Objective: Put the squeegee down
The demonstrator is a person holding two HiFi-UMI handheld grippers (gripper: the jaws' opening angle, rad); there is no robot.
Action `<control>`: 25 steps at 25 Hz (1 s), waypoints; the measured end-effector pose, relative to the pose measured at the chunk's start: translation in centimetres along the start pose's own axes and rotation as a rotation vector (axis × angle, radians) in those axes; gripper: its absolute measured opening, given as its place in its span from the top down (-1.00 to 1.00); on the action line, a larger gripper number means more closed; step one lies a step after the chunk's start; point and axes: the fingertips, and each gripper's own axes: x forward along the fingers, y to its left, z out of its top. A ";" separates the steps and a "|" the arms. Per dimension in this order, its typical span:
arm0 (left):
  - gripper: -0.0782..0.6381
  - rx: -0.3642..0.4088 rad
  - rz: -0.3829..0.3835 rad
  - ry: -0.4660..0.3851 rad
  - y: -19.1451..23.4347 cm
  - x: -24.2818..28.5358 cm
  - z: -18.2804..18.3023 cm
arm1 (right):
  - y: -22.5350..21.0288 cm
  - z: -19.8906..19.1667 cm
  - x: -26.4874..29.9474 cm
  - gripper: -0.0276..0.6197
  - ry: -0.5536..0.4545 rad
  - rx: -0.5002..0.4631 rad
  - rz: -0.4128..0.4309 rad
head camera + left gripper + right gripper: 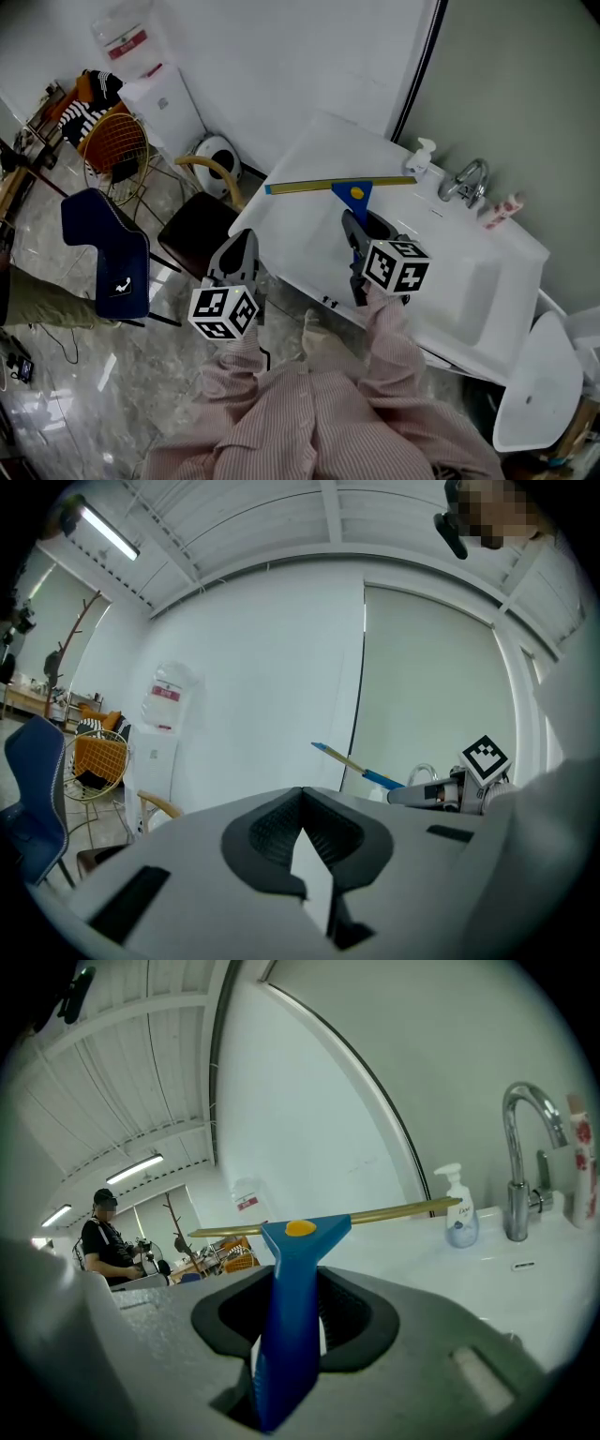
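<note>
- Over the white table (300,234) with the sink, what is that long yellow and blue thing?
- That is the squeegee (337,185). Its long blade lies level and sideways, to the left of the tap (466,180) and the soap bottle (421,156).
- Who holds it?
- The right hand-held gripper (361,223) does. Its two jaws squeeze the blue handle, and the blade sticks out past them.
- Does the blade touch the table?
- I cannot tell. It is over the flat part of the table, not over the sink bowl (469,281).
- What about the other one?
- The left hand-held gripper (302,803) is off the table's left edge, above the floor and near a dark chair seat (199,230). Its jaws are closed, tips together, with nothing between them.
- Are the two close?
- They are side by side but apart. Both come out of striped pink sleeves (375,356).
</note>
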 end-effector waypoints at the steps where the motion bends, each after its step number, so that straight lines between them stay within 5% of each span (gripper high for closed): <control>1: 0.78 -0.004 0.003 0.005 0.4 0.9 -0.1 | -0.4 0.2 0.9 0.51 0.009 -0.001 0.001; 25: 0.78 -0.105 -0.001 0.212 5.6 14.3 -5.8 | -6.0 -4.3 16.8 0.51 0.275 0.010 0.025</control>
